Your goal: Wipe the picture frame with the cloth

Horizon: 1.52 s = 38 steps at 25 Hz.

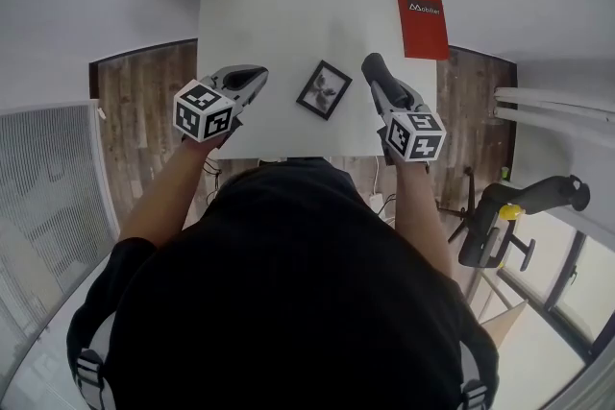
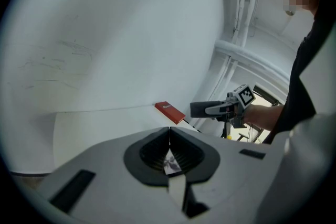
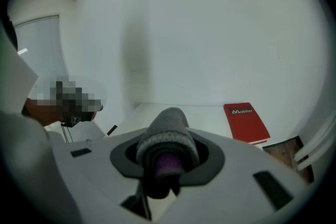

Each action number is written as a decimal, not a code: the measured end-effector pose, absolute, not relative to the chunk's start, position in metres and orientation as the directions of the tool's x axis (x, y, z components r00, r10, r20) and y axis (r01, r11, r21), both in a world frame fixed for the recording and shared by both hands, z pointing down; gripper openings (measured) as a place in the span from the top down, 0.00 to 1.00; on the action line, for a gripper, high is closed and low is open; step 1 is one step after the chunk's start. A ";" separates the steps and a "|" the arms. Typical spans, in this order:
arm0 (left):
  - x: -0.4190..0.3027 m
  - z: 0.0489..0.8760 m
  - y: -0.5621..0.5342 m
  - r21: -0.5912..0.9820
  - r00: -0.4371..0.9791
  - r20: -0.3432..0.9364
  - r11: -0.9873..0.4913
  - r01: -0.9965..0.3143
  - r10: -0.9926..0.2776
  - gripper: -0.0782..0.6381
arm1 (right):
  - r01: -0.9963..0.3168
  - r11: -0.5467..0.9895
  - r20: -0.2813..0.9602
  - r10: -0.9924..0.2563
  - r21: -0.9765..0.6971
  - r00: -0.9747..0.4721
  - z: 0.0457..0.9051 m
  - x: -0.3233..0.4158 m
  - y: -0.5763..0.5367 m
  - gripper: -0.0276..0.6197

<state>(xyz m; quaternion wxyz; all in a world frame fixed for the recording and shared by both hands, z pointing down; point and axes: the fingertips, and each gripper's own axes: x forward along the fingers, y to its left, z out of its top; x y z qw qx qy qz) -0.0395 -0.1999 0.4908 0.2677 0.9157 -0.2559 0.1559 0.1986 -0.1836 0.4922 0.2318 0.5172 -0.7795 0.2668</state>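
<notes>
A small black picture frame [image 1: 324,89] lies flat on the white table [image 1: 279,14], between my two grippers. Left of it hovers my left gripper [image 1: 256,74], jaws shut with nothing held; in the left gripper view a sliver of the frame [image 2: 170,163] shows below the closed jaws [image 2: 169,132]. My right gripper [image 1: 375,70] is just right of the frame and shut on a rolled grey cloth [image 3: 167,132], which sticks out past the fingertips [image 3: 168,157]. The cloth [image 1: 371,64] hangs above the table, apart from the frame.
A red book [image 1: 423,22] lies at the table's far right corner, also seen as the red book [image 3: 245,122] and the red book [image 2: 169,112]. Wooden floor [image 1: 144,101] flanks the table. A black stand [image 1: 519,206] is at the right. A white wall rises behind.
</notes>
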 end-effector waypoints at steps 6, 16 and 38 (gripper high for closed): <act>-0.031 0.519 -0.203 0.399 0.813 0.436 -0.727 -0.559 -0.386 0.88 | -0.914 0.374 0.695 -0.615 -0.158 -0.372 0.531 0.196 -0.199 0.78; -0.016 0.568 -0.196 0.366 0.791 0.501 -0.741 -0.562 -0.352 0.88 | -0.852 0.523 0.777 -0.518 -0.043 -0.357 0.590 0.182 -0.215 0.78; 0.015 0.670 -0.137 0.243 0.723 0.673 -0.876 -0.417 -0.158 0.80 | -0.371 0.866 0.834 -0.456 0.336 -0.310 0.665 0.148 -0.217 0.78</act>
